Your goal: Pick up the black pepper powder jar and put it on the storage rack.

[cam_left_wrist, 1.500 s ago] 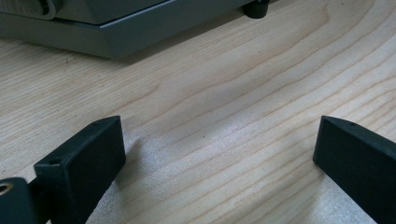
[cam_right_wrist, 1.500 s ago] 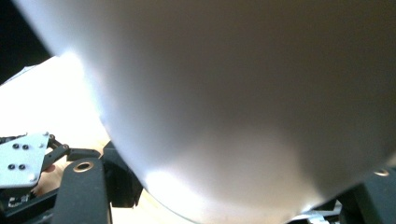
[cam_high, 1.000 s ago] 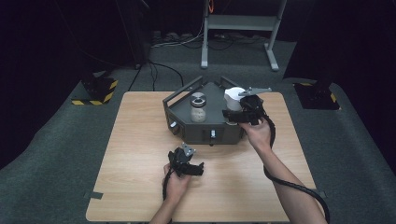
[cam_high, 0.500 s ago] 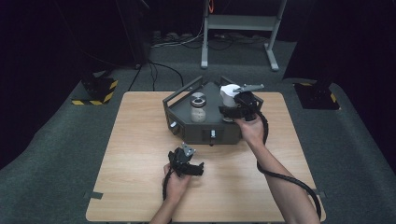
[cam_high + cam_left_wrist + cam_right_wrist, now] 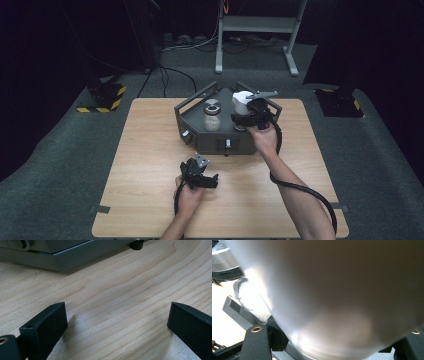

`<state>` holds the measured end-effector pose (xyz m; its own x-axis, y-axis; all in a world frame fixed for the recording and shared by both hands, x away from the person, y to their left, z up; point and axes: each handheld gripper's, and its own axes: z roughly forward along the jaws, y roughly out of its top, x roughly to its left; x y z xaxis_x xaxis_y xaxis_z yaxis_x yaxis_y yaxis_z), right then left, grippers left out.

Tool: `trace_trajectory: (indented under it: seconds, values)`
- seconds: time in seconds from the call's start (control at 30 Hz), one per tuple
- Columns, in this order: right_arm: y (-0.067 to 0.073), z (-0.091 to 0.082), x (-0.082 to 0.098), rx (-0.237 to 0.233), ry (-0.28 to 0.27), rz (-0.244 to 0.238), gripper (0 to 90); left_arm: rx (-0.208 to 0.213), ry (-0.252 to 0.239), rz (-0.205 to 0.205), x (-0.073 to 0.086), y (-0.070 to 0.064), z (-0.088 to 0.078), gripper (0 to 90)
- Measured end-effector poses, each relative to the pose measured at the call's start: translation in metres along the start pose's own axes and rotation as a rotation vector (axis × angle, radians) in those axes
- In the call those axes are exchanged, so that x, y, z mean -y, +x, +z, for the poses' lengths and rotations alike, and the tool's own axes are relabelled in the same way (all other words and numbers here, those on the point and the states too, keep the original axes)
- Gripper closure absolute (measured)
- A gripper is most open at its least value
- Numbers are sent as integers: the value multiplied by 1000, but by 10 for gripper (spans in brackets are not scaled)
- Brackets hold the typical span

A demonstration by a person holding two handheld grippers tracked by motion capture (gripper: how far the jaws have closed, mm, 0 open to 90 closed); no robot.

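Your left tongs [image 5: 200, 174] rest on the bare counter [image 5: 145, 165] with jaws spread wide and nothing between them, well apart from the dark grey fixture [image 5: 220, 132], so that hand appears to have no part in the step yet. In the fixture, a jar [image 5: 212, 116] stands left of centre, untouched. Your right tongs [image 5: 248, 114] sit at the fixture's right side with the white container [image 5: 241, 101] between the jaws, apparently gripped; lifted or seated cannot be told, so placement or removal seems unfinished.
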<state>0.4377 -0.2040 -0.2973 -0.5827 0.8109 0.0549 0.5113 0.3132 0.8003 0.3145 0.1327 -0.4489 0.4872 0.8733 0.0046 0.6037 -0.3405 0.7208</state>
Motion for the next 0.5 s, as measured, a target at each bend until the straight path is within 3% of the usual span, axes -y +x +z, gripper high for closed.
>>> trace_trajectory:
  seconds: [0.2,0.5]
  values:
    - [-2,1,4,3,-10,13,308,0,-2,-2,0,0,0,28]
    - [0,3,12,18,-21,-5,307,0,-3,-1,0,0,0,32]
